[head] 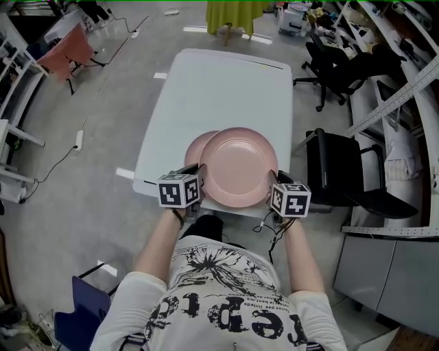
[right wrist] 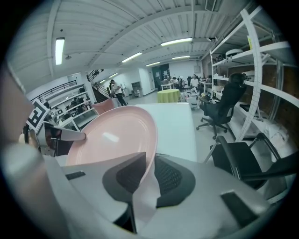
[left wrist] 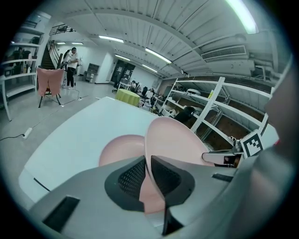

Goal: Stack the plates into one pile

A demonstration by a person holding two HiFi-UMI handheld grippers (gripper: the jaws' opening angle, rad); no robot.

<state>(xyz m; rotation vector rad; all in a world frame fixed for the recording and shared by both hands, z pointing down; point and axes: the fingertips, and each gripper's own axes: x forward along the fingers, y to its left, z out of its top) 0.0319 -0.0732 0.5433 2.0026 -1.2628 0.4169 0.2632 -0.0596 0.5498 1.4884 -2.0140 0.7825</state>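
A large pink plate [head: 240, 164] hangs above the near end of the white table [head: 226, 89], held by both grippers. My left gripper [head: 196, 194] is shut on its left rim, and the rim [left wrist: 147, 154] passes between the dark pads. On the opposite rim my right gripper [head: 273, 195] is shut, with the plate edge [right wrist: 150, 154] between its pads. A smaller pink plate [head: 197, 147] lies flat on the table, partly hidden under the held one; in the left gripper view the small plate [left wrist: 119, 147] shows just beyond the jaws.
A black office chair [head: 343, 175] stands close at the table's right. Metal shelving [head: 405, 82] runs along the right side. A yellow-draped table [head: 233, 14] sits beyond the far end. Cables lie on the grey floor at the left.
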